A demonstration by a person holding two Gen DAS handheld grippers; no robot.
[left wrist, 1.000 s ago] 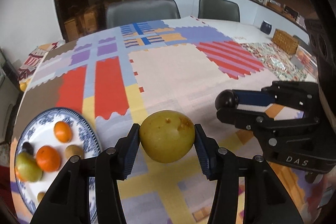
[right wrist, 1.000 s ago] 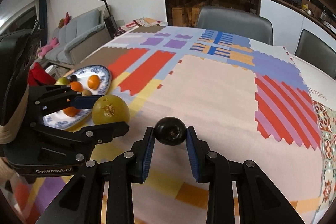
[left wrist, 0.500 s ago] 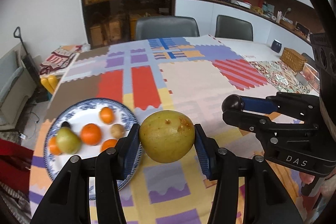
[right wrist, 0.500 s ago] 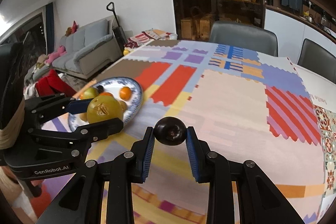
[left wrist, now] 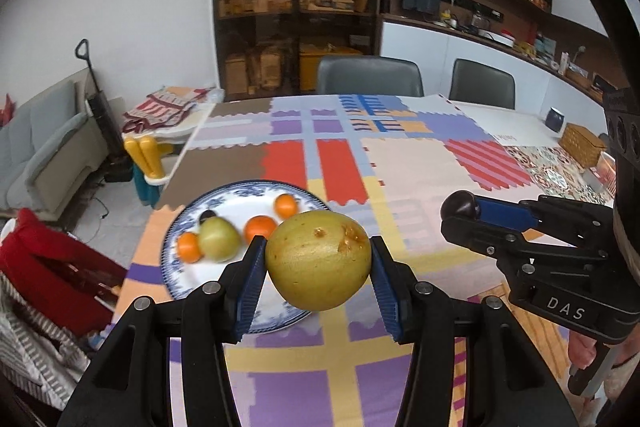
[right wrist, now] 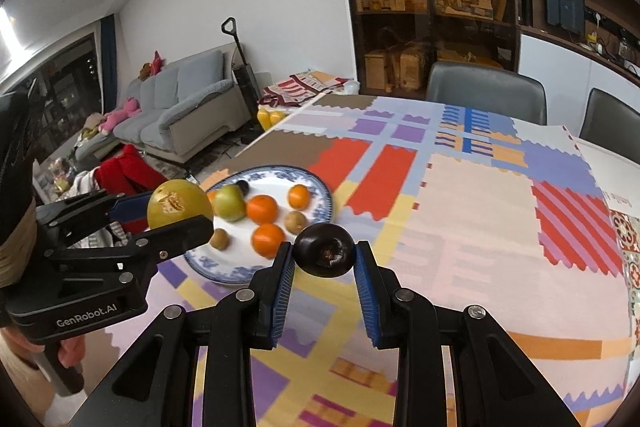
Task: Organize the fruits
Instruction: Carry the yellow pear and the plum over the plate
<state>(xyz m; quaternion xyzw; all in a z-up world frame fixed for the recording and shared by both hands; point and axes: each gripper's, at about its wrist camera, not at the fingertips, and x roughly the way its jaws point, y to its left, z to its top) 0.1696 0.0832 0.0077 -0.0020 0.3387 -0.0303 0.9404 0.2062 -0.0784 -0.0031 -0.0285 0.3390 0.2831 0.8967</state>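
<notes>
both grippers nearer plate (right wrist: 320,183) than before; left (left wrist: 318,267) clamps pear, right (right wrist: 324,259) plum.

Two readable marks only. "DAS" in white on the black body of the right gripper (left wrist: 460,213), low on its side plate. "GenRobot.AI" in white on the black body of the left gripper (right wrist: 180,205), bottom edge. Nothing else legible.

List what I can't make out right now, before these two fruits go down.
- Plate, left wrist view: near side hidden behind the yellow fruit and left gripper.
- Plate's left edge, right wrist view: behind the left gripper.
- Fruits on the plate: motion-blurred, kinds uncertain.
- Dark fruit in the right gripper: kind unclear.
</notes>
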